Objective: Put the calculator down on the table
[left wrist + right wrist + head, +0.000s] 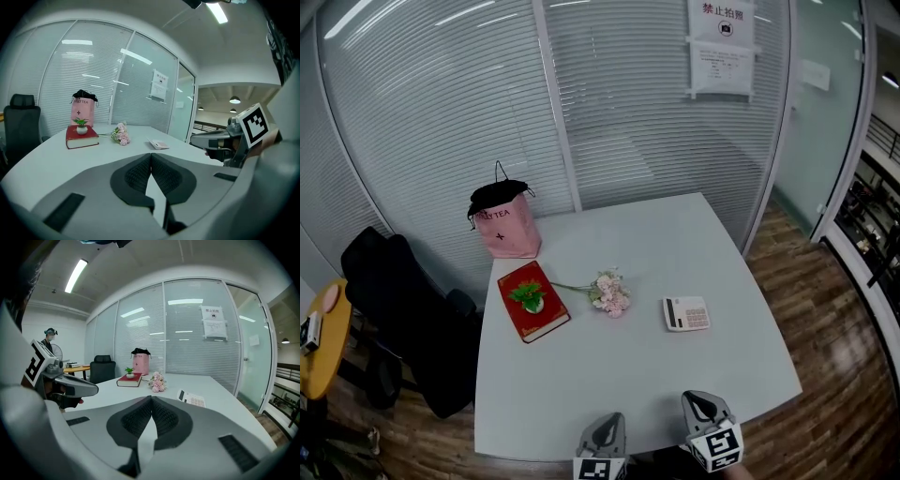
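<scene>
The glass wall [441, 112] with its blinds closes off the back of the room. In front of it stands the pale tabletop [628, 375], mostly bare. A black chair [394, 309] sits off its left edge. A pink bag [508, 227] stands upright at the far left corner, and a red book [546, 314] lies flat just in front of it.

At the near edge, the left claw [151, 157] and the right claw [151, 399] are side by side. Each is pinched fully together with nothing between its pads, and both are well apart from everything on the tabletop.

The calculator [686, 313] lies flat on the tabletop, right of the middle, with keys and display facing up. Nothing holds or touches it, so the putting-down looks already done.

It looks like a thin, stiff plastic slab, probably light, with a smooth case that could slip in a loose grip. The best hold is across its two long side edges near the middle, away from the display, with the pads on the rim and not on the keys. Since it lies so low, one edge would need tipping up first.

A bunch of pink flowers [609, 292] lies between the book and the calculator, touching neither. A tiny potted plant [529, 296] stands on the book.
</scene>
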Tool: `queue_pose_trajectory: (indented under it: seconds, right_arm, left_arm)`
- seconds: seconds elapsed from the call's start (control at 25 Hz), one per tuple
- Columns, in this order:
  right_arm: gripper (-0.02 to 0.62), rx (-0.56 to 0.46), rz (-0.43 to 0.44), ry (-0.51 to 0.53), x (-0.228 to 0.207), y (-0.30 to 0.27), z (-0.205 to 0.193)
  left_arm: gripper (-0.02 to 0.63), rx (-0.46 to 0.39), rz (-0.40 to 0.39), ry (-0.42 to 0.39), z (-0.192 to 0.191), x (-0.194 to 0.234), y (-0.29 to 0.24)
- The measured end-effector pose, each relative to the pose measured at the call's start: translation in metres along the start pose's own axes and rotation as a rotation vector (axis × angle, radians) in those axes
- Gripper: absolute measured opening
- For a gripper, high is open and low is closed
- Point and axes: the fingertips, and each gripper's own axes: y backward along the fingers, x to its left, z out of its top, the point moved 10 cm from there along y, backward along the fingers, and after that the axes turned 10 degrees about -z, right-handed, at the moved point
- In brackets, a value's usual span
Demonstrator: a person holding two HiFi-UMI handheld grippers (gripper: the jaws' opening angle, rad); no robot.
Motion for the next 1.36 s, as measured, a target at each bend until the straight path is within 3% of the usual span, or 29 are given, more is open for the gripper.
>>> queue_pose_trajectory:
  seconds: [0.6, 0.96, 1.36]
  right_arm:
    - [0.006, -0.027, 0.019, 0.044, 0.029, 0.000, 0.000]
    - [0.006, -0.021, 0.029, 0.042, 0.043, 0.003, -0.006]
    - [0.006, -0.086, 0.019, 0.108, 0.042, -0.005, -0.014]
  left_arm:
    - [0.020, 0.013, 0.013, 0.098, -0.012, 0.014, 0.019]
    - [0.020, 0.019, 0.002, 0.048, -0.014, 0.014, 0.026]
    - [0.020, 0.010, 0.018, 0.024, -0.013, 0.019, 0.025]
